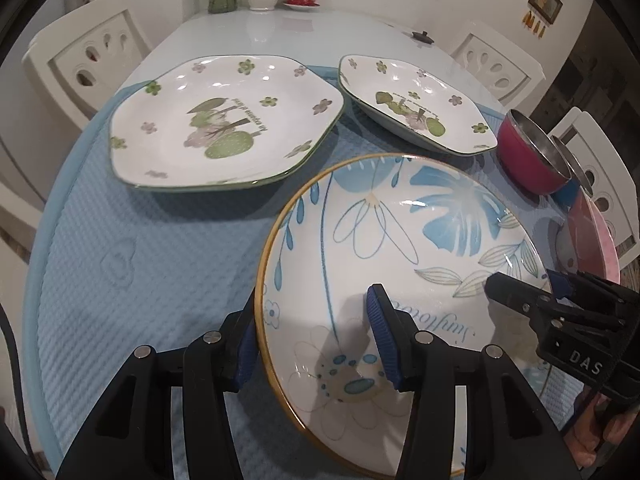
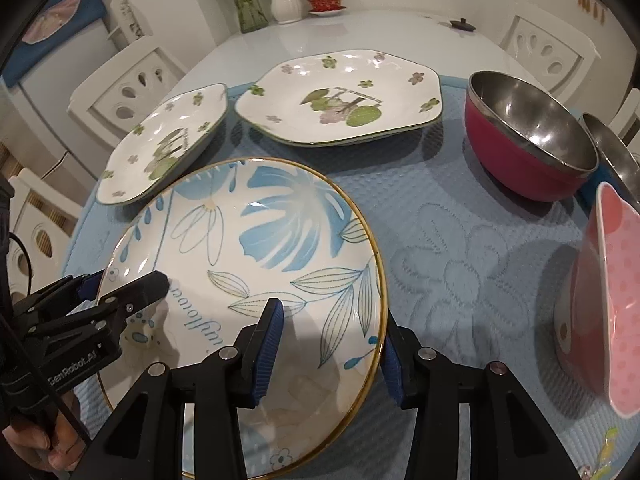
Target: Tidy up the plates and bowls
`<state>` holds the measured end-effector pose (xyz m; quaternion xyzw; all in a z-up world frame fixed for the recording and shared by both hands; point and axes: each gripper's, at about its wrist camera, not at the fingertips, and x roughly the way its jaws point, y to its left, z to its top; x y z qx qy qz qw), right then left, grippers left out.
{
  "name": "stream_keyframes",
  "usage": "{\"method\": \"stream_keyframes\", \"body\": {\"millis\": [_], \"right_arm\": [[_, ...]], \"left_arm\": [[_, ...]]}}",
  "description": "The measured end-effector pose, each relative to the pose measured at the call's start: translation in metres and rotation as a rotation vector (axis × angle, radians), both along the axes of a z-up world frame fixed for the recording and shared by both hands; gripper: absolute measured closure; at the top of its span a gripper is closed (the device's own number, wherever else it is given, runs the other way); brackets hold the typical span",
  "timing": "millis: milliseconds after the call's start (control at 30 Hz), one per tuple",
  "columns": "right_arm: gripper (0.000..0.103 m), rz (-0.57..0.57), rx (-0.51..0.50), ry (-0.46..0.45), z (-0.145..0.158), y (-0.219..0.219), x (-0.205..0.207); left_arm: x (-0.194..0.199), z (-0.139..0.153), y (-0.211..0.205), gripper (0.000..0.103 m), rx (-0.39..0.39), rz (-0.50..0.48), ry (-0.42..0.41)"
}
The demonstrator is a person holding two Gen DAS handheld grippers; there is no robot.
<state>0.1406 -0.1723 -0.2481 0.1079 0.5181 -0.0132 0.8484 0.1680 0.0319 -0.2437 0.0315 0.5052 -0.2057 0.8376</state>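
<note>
A round blue-leaf plate with a gold rim (image 1: 400,248) (image 2: 256,248) lies on the blue mat. My left gripper (image 1: 316,340) straddles its left rim, open, one pad outside and one inside. My right gripper (image 2: 332,340) straddles its right rim, also open; it shows in the left wrist view (image 1: 520,296). The left gripper shows in the right wrist view (image 2: 120,292). Two white hexagonal plates with green flowers sit behind: one at the left (image 1: 224,124) (image 2: 164,148), one at the right (image 1: 416,100) (image 2: 340,96).
A red steel bowl (image 2: 528,136) (image 1: 532,152) stands at the right with a second steel bowl (image 2: 612,152) behind it. A pink polka-dot bowl (image 2: 612,300) stands at the near right. Vases (image 2: 286,0) and white chairs (image 1: 88,56) surround the table's far end.
</note>
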Motion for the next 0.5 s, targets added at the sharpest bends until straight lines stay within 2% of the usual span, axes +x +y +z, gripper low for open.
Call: {"method": "stream_keyframes", "body": {"millis": [500], "right_arm": [[0.059, 0.104, -0.018, -0.074, 0.033, 0.036, -0.048]], "left_arm": [[-0.047, 0.027, 0.031, 0.056, 0.013, 0.078, -0.087]]}}
